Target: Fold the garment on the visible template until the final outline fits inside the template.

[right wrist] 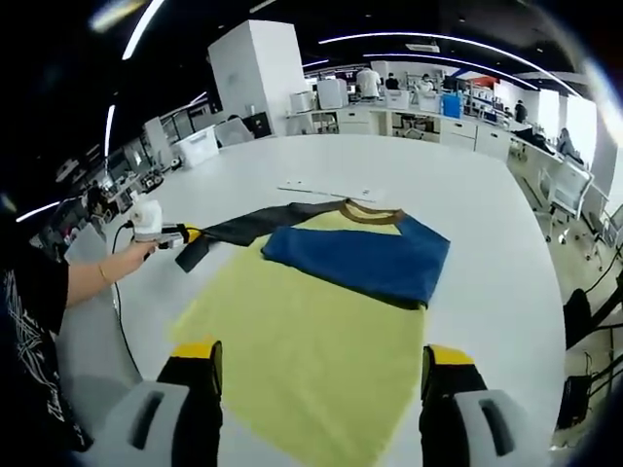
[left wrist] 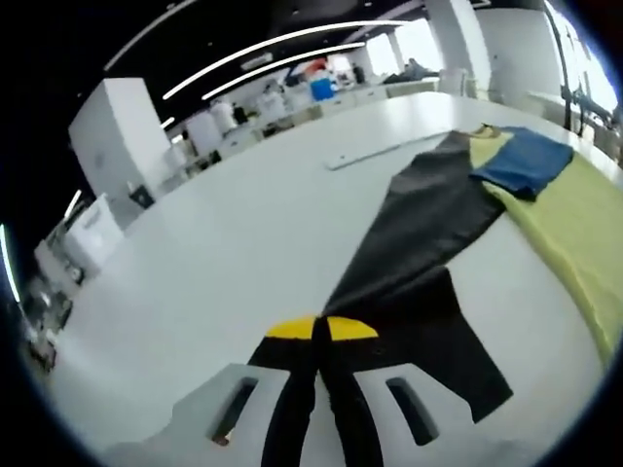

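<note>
The white table runs out ahead of both claws, and the long-sleeved shirt lies flat on it — yellow body, brown collar, one blue sleeve already laid across the chest. In the right gripper view the shirt's yellow body sits just ahead of and between the jaws, the hem nearest to them. I cannot make out a separate template outline under the cloth.

The dark grey sleeve stretches away from the shirt toward the left gripper, whose yellow-tipped jaws are pressed together on the cuff; in the left gripper view the sleeve runs forward and to the right of the jaws to the shoulder. In the right gripper view the left claw appears far ahead on the left, held by a hand, with the cuff at its tip.

The right gripper hangs with its jaws wide apart, holding nothing, above the near hem.

Risks, as I judge them:
- The body is not pinned — a pull on the sleeve could drag the whole shirt sideways and undo the blue fold.
- The pinch is at the very cuff edge, so the cloth may slip out mid-carry.
- Laid too far across, the grey sleeve could overhang the opposite side and spoil the outline.

A thin white strip lies beyond the sleeve, well apart from the claws.
</note>
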Motion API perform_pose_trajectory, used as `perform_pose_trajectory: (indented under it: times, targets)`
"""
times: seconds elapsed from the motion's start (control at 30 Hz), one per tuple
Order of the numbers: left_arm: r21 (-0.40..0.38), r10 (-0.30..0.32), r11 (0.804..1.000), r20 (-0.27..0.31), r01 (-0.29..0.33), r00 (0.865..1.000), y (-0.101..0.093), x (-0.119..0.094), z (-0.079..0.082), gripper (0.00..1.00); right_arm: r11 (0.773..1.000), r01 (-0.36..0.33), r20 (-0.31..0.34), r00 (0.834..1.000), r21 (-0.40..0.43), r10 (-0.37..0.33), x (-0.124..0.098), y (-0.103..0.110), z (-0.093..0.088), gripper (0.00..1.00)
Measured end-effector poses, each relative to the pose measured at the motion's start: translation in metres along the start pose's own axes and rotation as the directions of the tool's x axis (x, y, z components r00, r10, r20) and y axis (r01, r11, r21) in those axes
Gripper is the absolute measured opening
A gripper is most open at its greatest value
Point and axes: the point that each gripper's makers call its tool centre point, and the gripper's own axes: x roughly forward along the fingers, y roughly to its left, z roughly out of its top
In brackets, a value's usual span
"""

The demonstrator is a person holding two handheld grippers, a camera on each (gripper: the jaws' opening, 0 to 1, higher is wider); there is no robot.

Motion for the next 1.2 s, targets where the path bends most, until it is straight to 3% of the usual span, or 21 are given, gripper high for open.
perform_pose_trajectory:
  times: [0.3,0.63,0.8,1.2]
  targets:
    - [-0.024,0.005,1.0,-0.012,-0.005,1.0,-0.004,-0.004,-0.005,0.0,1.0,-0.002,-0.004,1.0,0.001,0.002,-0.002,0.004,-0.004,0.83]
    - [-0.054,0.02,0.998,-0.018,-0.021,1.0,-0.003,-0.008,0.006,0.0,1.0,0.001,-0.001,1.0,0.006,-0.001,-0.008,0.003,-0.006,0.84]
    - [-0.063,0.022,0.998,0.01,-0.021,1.0,-0.006,-0.016,0.021,0.0,1.0,0.0,0.01,1.0,0.01,0.0,-0.011,0.001,-0.005,0.84]
    - [-0.075,0.014,0.997,0.11,-0.006,0.994,-0.018,-0.022,0.075,0.0,1.0,-0.001,0.02,1.0,0.014,0.001,-0.016,-0.003,-0.008,0.85]
